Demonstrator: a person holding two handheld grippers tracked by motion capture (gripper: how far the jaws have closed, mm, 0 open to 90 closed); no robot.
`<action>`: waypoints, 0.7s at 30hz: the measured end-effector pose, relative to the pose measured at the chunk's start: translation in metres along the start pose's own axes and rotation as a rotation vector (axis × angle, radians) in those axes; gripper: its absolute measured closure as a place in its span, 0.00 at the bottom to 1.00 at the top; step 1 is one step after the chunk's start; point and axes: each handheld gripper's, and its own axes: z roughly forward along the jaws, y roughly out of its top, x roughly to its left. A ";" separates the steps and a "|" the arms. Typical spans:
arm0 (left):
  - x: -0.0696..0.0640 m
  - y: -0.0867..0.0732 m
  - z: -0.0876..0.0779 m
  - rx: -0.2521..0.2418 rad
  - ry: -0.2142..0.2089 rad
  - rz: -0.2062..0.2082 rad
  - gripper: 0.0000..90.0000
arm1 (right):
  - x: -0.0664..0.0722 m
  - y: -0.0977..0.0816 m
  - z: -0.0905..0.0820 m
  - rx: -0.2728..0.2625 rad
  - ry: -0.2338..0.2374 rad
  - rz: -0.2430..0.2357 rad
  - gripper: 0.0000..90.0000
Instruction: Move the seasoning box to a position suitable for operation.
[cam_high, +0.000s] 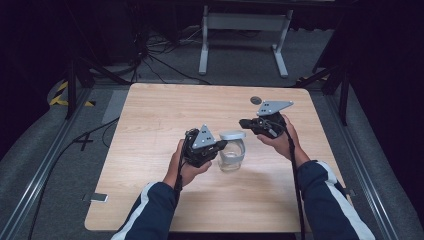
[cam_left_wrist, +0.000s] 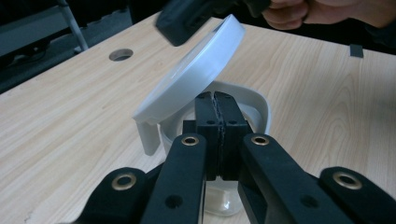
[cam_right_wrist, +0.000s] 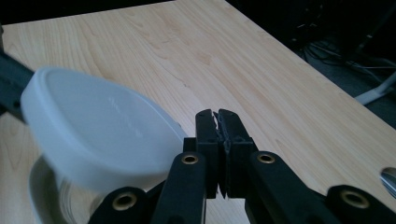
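— Where's the clear container (cam_high: 231, 159)?
— Near the middle of the wooden table (cam_high: 150, 125), just in front of the left gripper (cam_left_wrist: 216, 105) — its jaws pressed together at the near rim, nothing seen between them.
— And the grey-white lid (cam_left_wrist: 196, 70)?
— Tilted up over the container, one edge low. The right gripper (cam_right_wrist: 217, 122), jaws closed too, sits just beside the lid — whether it touches, I can't tell.

no readable text, labels, or numbers
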 end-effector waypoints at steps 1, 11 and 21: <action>0.001 0.001 -0.001 -0.006 -0.001 -0.005 0.99 | 0.000 -0.002 -0.004 -0.010 -0.001 0.002 0.98; 0.019 0.006 -0.001 -0.006 0.016 -0.014 0.99 | 0.008 -0.026 -0.030 0.010 -0.014 -0.001 0.97; 0.025 0.007 0.005 0.004 0.029 -0.017 0.99 | 0.021 -0.046 -0.043 0.034 0.001 -0.017 0.97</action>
